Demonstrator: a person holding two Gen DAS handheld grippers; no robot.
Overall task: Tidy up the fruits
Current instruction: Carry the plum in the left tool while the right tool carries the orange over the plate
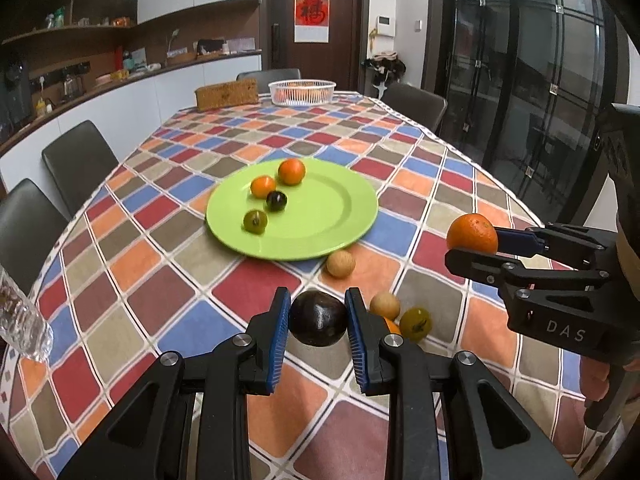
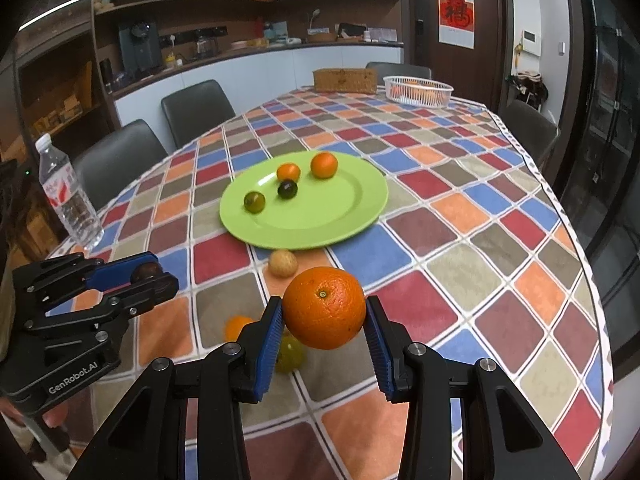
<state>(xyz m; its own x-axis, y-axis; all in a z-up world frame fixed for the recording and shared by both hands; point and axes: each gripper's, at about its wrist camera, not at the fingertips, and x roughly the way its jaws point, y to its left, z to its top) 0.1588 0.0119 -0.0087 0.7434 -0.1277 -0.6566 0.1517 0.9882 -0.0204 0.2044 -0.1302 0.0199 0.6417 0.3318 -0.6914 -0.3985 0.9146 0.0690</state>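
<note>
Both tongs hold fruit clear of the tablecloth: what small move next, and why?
Probably carry both toward the green plate. The left tongs grip a dark fruit, the right tongs an orange, and four fruits already sit there.

Left claw [image 1: 318,322] and right claw [image 2: 325,314] both clamped, angled downward.

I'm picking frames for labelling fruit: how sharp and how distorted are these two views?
Left wrist view: held dark fruit sharp, table edges bowed by the fisheye, corners vignetted. Right wrist view: held orange crisp, green plate and its fruits slightly smeared.
</note>
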